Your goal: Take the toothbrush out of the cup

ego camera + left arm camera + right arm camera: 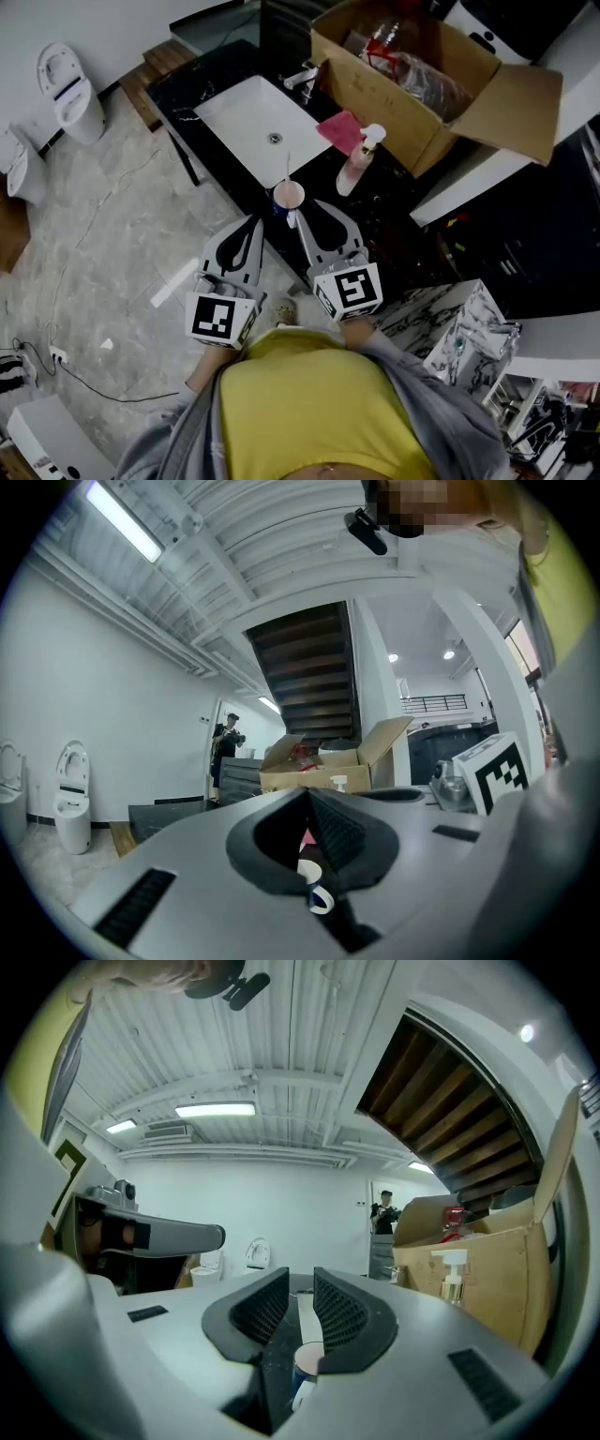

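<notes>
Finding 1, location of item. The cup (pixel 289 195) stands on the black counter (pixel 375 216), at the near corner of the sink (pixel 244 117). The toothbrush (pixel 287 169) is in it. It shows as a thin pale stem rising from the rim, close to upright and leaning slightly toward the sink. Its head is too fine to make out.

Finding 2, my right gripper (pixel 312 206). The jaws stand well apart and hold nothing. In the right gripper view (pixel 300 1274) the pads are clear of each other, and the cup (pixel 307 1358) sits low in the gap, a little toward the right-hand pad. From above, the tips are just beside the cup, which lies ahead and slightly to their left.

Finding 3, my left gripper (pixel 254 223). The tips meet and nothing is between them. In the left gripper view (pixel 307 794) the cup (pixel 309 866) shows only through the opening behind the closed tips. From above, it lies ahead and to the right of this gripper, farther off than from the right one.

Assessment. The right gripper is the nearer, and it alone is ready to take a grip. It points level while the stem stands upright, so the pads would meet the stem crosswise. I judge the grip must be made above the rim. The gripper needs a small shift to the left to centre the stem, and the draw should follow the stem's lean.
</notes>
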